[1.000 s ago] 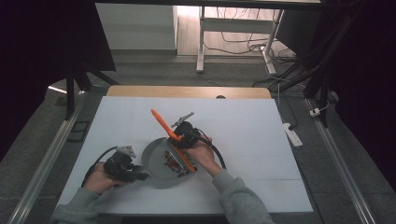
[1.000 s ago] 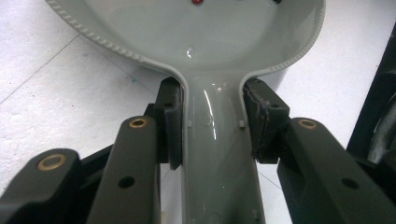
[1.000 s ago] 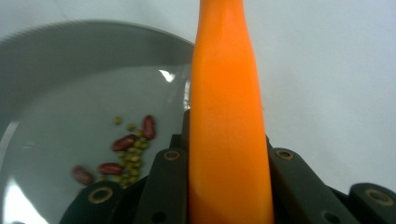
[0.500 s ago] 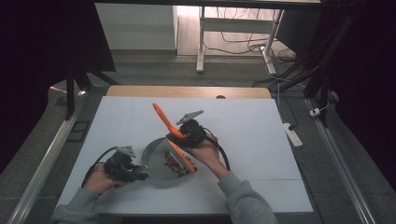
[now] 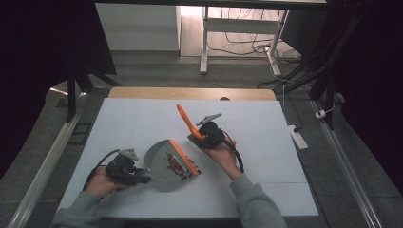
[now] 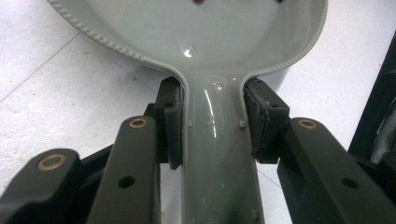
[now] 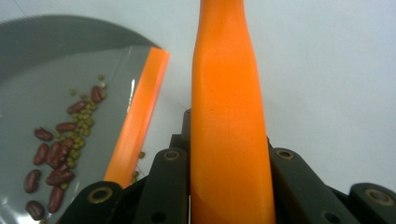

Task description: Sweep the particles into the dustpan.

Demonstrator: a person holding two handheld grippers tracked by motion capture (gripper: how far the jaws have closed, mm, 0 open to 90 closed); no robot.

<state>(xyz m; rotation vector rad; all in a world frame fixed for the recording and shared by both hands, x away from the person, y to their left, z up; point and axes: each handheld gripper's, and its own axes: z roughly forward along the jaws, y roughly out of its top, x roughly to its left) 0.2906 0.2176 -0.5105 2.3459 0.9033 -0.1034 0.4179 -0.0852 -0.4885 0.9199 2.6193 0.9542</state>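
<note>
On white table, left tool clamping grey dustpan handle, right tool clamping orange brush handle angled up-left.

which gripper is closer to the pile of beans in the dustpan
Right, narrowly. The right gripper is beside the dustpan's lip near the beans; the left gripper clamps the handle across the pan.

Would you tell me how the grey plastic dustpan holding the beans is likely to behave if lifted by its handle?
The grey plastic dustpan looks stiff and light. Its glossy handle may slip between the left gripper pads. The loose beans would probably roll out over the orange lip if it tips.
</note>
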